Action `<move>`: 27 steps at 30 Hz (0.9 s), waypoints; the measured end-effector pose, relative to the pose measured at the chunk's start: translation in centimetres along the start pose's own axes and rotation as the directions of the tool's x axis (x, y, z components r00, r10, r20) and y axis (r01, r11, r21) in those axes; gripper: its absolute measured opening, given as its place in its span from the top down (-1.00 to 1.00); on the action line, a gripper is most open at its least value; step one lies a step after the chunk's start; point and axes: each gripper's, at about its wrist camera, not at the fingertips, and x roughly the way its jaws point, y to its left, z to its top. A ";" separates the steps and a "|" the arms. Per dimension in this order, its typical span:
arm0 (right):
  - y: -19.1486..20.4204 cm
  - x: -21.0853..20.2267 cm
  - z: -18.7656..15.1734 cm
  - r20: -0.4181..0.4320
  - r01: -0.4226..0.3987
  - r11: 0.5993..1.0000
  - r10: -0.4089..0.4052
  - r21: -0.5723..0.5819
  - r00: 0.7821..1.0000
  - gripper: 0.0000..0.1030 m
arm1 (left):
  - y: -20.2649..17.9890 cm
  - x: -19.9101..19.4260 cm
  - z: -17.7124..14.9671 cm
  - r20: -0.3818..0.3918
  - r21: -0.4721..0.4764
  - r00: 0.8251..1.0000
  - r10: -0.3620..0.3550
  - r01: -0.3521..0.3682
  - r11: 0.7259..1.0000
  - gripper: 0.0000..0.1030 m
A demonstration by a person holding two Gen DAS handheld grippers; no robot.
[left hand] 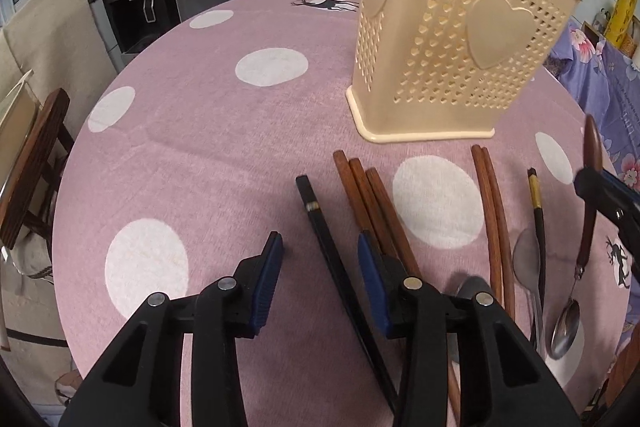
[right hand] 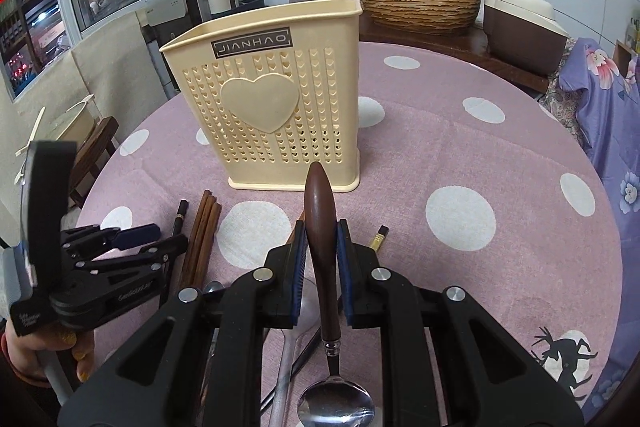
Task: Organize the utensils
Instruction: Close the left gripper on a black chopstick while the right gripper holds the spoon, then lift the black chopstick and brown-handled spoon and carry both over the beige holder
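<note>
My right claw (right hand: 322, 247) is clamped on the spoon (right hand: 323, 267), handle up, bowl hanging toward me above the tabletop (right hand: 500, 155). My left claw (left hand: 320, 259) hangs apart over the chopsticks (left hand: 372, 203). The holder (right hand: 272, 99) stands at 12 o'clock. Next, I judge: lift, then lower the spoon in.
</note>
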 end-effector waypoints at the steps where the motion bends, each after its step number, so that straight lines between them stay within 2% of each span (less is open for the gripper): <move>1: 0.0 -0.1 0.0 0.004 0.004 1.000 -0.004 -0.001 1.000 0.69 | 0.0 0.1 0.3 -0.009 -0.004 1.000 -0.004 0.004 1.000 0.26; 3: -0.1 -0.3 0.0 0.009 0.006 1.000 -0.006 0.000 1.000 0.69 | -0.2 0.4 0.8 -0.016 0.005 1.000 0.003 -0.003 1.000 0.33; 6: -0.2 -0.4 0.0 0.013 0.008 1.000 -0.008 0.004 1.000 0.69 | -0.6 0.6 0.8 0.004 0.027 0.998 0.056 -0.056 0.998 0.56; 10: -0.2 -0.6 -0.1 0.014 0.008 1.000 -0.008 0.005 1.000 0.69 | -0.7 0.5 0.6 0.017 0.015 0.998 0.064 -0.064 0.998 0.75; 17: -0.1 -0.8 -0.1 0.015 0.009 1.000 -0.009 0.012 1.000 0.69 | -1.2 0.4 0.4 0.022 0.000 0.998 0.056 -0.056 0.998 0.83; 23: -0.4 -0.9 -0.1 0.018 0.006 1.000 -0.007 0.019 1.000 0.69 | -0.8 0.3 0.6 0.020 -0.035 1.000 0.016 -0.015 0.999 0.84; 27: -0.8 -1.3 -0.1 0.032 -0.008 1.000 0.007 0.024 0.999 0.69 | -0.5 -0.9 0.6 0.061 -0.047 0.998 -0.015 0.017 0.999 0.84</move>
